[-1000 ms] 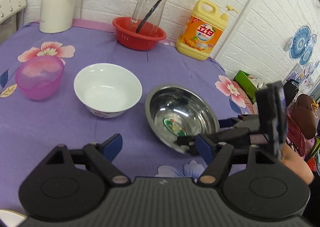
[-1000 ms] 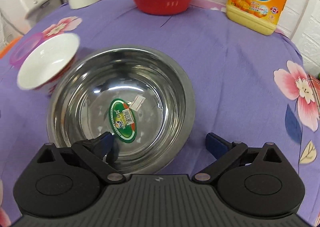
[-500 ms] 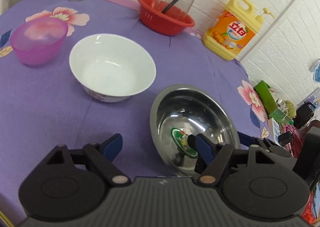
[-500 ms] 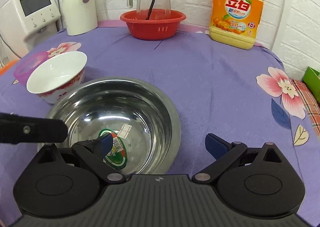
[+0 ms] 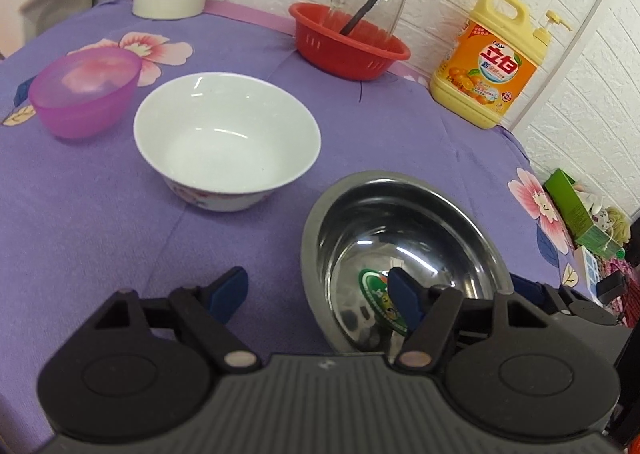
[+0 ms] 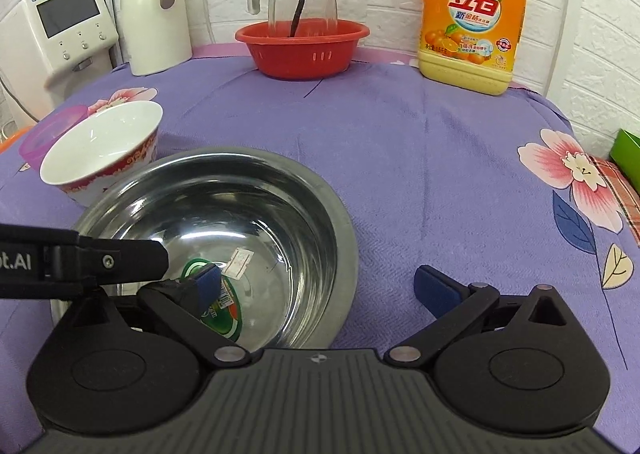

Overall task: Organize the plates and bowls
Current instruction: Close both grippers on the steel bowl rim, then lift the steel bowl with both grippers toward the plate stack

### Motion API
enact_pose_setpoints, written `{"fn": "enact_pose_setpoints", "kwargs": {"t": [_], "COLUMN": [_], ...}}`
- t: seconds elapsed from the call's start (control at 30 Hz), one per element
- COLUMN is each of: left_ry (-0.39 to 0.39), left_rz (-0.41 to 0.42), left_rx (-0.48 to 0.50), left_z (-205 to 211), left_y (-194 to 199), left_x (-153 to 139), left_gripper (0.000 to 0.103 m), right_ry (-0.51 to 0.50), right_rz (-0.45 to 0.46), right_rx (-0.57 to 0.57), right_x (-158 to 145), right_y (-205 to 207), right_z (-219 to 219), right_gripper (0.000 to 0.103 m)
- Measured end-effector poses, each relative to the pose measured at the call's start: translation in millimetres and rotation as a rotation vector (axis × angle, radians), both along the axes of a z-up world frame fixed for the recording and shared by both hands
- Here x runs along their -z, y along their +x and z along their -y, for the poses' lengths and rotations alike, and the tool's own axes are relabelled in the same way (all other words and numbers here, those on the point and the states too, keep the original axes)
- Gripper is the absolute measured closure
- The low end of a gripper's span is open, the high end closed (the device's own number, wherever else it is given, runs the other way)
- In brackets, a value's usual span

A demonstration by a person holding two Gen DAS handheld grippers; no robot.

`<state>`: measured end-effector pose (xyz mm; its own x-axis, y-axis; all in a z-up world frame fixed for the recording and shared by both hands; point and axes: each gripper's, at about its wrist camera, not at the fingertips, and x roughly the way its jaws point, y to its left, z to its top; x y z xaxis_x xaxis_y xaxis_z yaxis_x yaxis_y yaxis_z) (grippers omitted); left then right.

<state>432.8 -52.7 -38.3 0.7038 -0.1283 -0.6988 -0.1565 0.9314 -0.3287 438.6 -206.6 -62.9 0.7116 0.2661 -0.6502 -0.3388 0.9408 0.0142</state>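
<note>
Right claw (image 6: 318,286) spread wide astride steel bowl (image 6: 224,230) rim at 5 o'clock; left claw (image 5: 316,294) likewise open at 7. Pinch rim squarely, lift level, nest toward white bowl (image 5: 226,142) at 10 on table (image 6: 400,142).

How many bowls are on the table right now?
3: the steel bowl nearest the grippers, the white bowl left of it, and the pink bowl farther left. The red basket isn't counted.
</note>
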Motion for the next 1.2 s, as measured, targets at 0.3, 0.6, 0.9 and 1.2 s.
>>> {"fn": "enact_pose_setpoints", "kwargs": {"t": [0.3, 0.6, 0.9, 1.2], "left_ry": [0.015, 0.005, 0.007, -0.048], "left_rz": [0.018, 0.027, 0.026, 0.039], "left_rx": [-0.046, 0.017, 0.065, 0.181], "left_z": [6, 7, -9, -14], "left_y": [-1, 2, -22, -99], "left_x": [1, 1, -13, -29], "left_gripper": [0.038, 0.068, 0.07, 0.069], "right_ry": [-0.008, 0.009, 0.067, 0.027], "right_rz": [-0.014, 0.023, -0.007, 0.059], "right_rx": [0.007, -0.079, -0.106, -0.078], "right_x": [-2, -6, -14, -33], "right_y": [-1, -11, -27, -111], "right_z": [-4, -16, -30, -34], "right_gripper": [0.0, 0.0, 0.007, 0.005]}}
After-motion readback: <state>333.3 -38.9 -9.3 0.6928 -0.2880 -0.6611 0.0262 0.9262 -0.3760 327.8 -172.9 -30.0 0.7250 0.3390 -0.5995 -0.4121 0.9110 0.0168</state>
